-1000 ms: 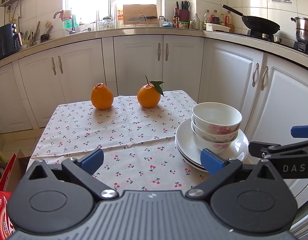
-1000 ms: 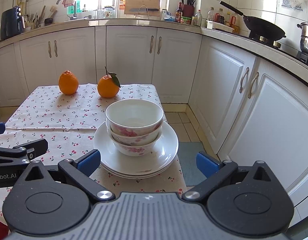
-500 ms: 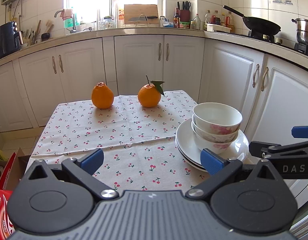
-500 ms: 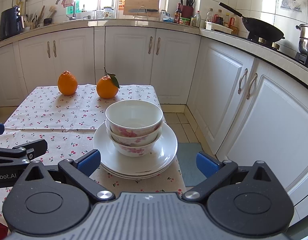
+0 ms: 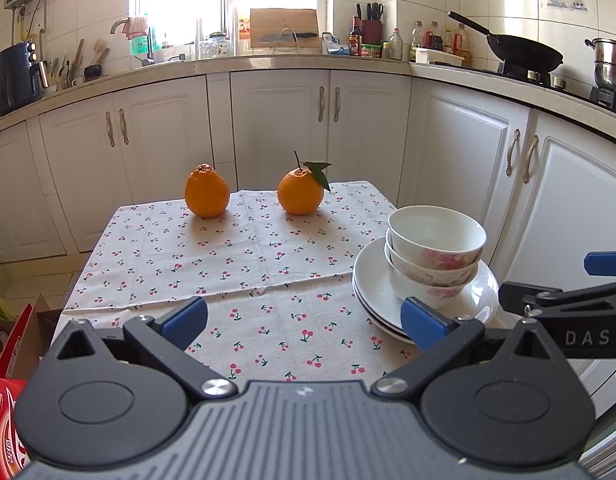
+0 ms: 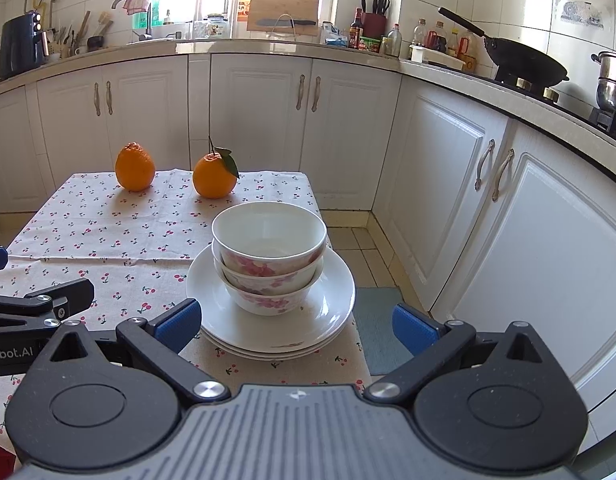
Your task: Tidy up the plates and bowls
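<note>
- While both grippers hung low over the near edge of the table (image 5: 156,240), neither one held anything.
- Left gripper (image 5: 304,320): its two blue-tipped fingers (image 5: 186,318) stood wide apart at the bottom of the left wrist view, with only the cherry-print tablecloth (image 5: 248,264) between them.
- Right gripper (image 6: 294,320): its jaws were likewise spread wide at the bottom of the right wrist view, and the near rim of the plates sat between the two blue tips, apart from both.
- Stacked plates (image 6: 331,296) lay at the centre of the right wrist view, near the table's right edge; in the left wrist view they sat at the lower right (image 5: 371,280).
- Nested bowls (image 6: 268,240), white with pink flowers, stood upright on the middle of the top plate; three rims showed, one inside the other (image 5: 435,240).
- Part of the right gripper reached into the left wrist view at the right edge, just beside the plates.
- Two oranges (image 5: 207,196) sat well apart from the dishes at the far end of the table, in the middle of the frame; the right-hand one (image 5: 300,196) kept a stem and a green leaf.
- White cabinets (image 6: 260,120) ran behind the table, and a black wok (image 6: 527,64) rested on the stove at the upper right.
</note>
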Action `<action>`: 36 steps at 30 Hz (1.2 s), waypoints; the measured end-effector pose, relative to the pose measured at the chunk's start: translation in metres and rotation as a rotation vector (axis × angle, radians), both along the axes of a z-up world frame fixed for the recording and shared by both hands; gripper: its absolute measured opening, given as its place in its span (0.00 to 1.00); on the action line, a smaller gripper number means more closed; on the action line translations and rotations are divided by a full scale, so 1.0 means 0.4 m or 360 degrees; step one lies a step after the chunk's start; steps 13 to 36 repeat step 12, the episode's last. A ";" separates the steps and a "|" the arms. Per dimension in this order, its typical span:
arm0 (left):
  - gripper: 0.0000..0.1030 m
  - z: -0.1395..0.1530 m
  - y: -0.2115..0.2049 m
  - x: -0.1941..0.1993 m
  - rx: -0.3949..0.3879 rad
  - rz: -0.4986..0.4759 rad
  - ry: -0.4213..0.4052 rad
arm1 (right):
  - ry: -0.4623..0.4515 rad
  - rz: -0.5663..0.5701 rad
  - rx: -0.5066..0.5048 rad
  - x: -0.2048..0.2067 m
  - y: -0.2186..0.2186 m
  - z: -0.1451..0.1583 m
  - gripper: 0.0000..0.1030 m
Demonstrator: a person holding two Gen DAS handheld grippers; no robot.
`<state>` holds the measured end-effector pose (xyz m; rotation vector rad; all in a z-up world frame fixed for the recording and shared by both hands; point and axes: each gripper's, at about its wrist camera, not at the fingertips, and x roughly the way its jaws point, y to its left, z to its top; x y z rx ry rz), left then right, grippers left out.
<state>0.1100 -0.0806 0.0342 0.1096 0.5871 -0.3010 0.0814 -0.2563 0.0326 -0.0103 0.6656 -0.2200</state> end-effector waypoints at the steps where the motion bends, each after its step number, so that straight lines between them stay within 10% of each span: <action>1: 0.99 0.000 0.000 0.000 -0.0001 0.0001 0.0002 | 0.0001 0.0000 -0.0002 0.001 0.001 0.000 1.00; 36: 0.99 0.000 0.001 0.002 -0.0007 0.0001 0.0008 | 0.0001 -0.0007 -0.0020 0.000 0.002 0.001 1.00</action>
